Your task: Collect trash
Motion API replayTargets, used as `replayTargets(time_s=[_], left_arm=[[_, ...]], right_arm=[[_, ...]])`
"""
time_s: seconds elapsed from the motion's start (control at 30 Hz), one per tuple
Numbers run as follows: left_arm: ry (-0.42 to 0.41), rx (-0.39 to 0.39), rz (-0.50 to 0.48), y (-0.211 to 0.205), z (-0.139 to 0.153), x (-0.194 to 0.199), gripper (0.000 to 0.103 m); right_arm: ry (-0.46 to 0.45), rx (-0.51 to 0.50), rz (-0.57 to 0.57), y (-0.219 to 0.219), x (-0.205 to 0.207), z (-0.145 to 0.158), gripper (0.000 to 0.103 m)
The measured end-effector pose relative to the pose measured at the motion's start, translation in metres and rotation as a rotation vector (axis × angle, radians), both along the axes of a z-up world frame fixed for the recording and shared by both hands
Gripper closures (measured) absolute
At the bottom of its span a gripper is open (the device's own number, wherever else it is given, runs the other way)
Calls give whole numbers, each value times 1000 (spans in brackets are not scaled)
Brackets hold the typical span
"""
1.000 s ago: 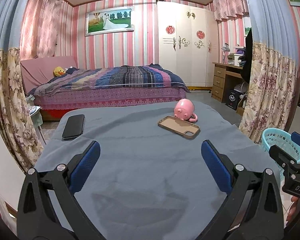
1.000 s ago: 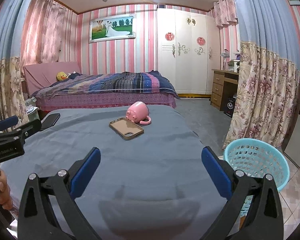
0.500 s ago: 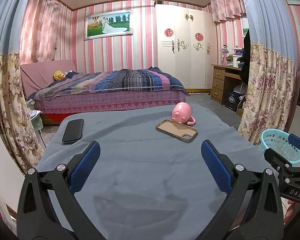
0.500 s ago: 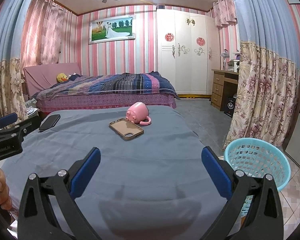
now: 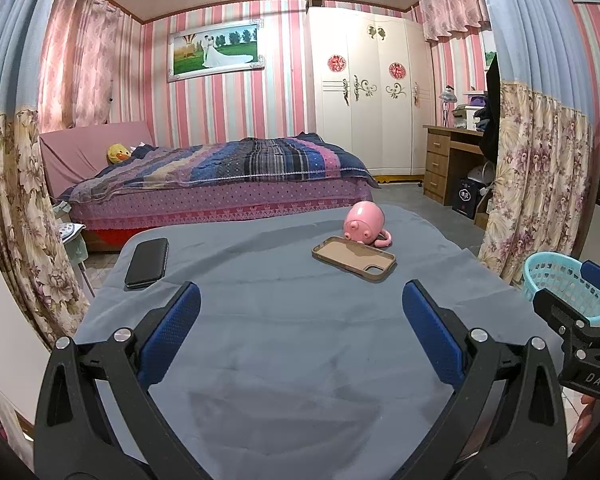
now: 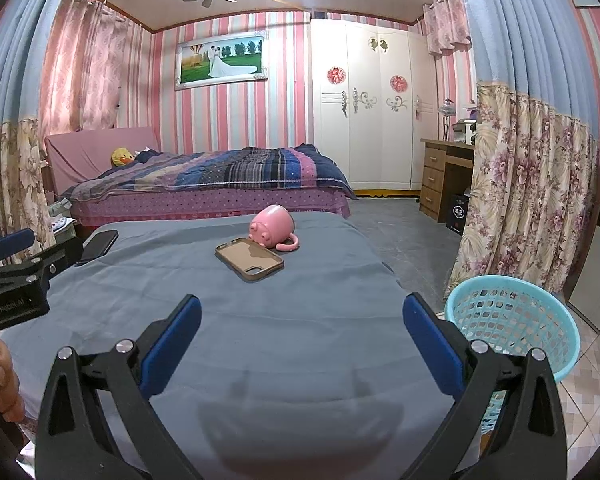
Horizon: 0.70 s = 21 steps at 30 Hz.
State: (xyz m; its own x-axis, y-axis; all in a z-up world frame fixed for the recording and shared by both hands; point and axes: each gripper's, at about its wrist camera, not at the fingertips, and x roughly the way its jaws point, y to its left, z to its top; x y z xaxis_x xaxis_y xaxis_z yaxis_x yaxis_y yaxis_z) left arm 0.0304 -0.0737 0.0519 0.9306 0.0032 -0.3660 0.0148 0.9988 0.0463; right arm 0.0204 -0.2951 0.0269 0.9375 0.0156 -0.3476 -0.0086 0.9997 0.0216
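A light blue mesh basket (image 6: 516, 328) stands on the floor right of the table; it also shows in the left wrist view (image 5: 560, 286). On the grey table cloth (image 5: 280, 320) lie a brown phone case (image 5: 354, 258), a pink mug (image 5: 364, 224) on its side just behind it, and a black phone (image 5: 147, 263) at the far left. The case (image 6: 249, 258), mug (image 6: 272, 226) and phone (image 6: 99, 245) also show in the right wrist view. My left gripper (image 5: 300, 320) and right gripper (image 6: 302, 322) are open and empty, above the table's near part. No loose trash is visible.
A bed (image 5: 228, 184) with a striped blanket stands behind the table. A white wardrobe (image 5: 372, 100) and a wooden desk (image 5: 452, 160) are at the back right. Floral curtains (image 6: 528, 184) hang at both sides. Tiled floor (image 6: 416, 236) lies right of the table.
The left gripper has tilted up and drawn back a little, so the table objects sit lower in its view. The right gripper has barely moved. Both jaws stay open.
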Motion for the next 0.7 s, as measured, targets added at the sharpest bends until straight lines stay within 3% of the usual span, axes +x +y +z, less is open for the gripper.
replayTargets(time_s=[0.7], left_arm=[[-3,2,3,2,-1,0,5]], right_arm=[[-3,4,-7,-9,2,0,5]])
